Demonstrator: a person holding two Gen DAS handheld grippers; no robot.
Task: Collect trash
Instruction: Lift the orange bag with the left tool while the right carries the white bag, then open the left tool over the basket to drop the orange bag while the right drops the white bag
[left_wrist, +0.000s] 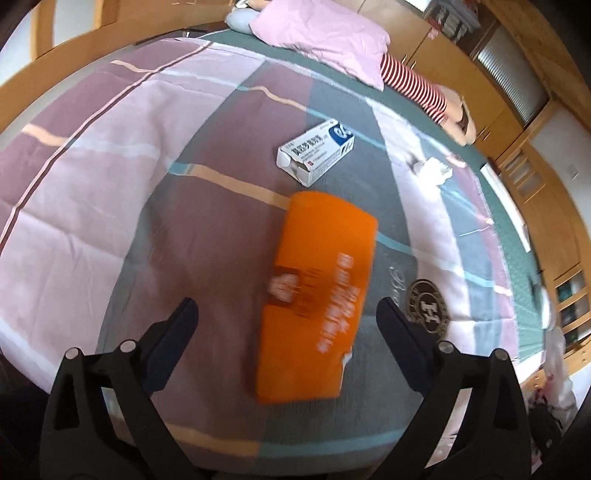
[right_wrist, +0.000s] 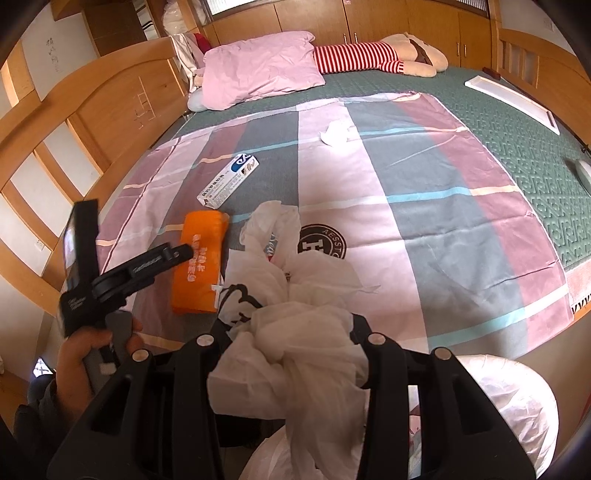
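An orange flat packet lies on the patchwork quilt. My left gripper hovers over it, open wide, with a finger on each side of the packet and neither touching it. Beyond it lie a torn white and blue medicine box and a crumpled white tissue. My right gripper is shut on a bunched white plastic bag, which hides its fingertips.
A pink pillow and a striped plush toy lie at the far end of the bed. A wooden headboard runs along the left. A hand holds the left gripper. Another white bag bulges at lower right.
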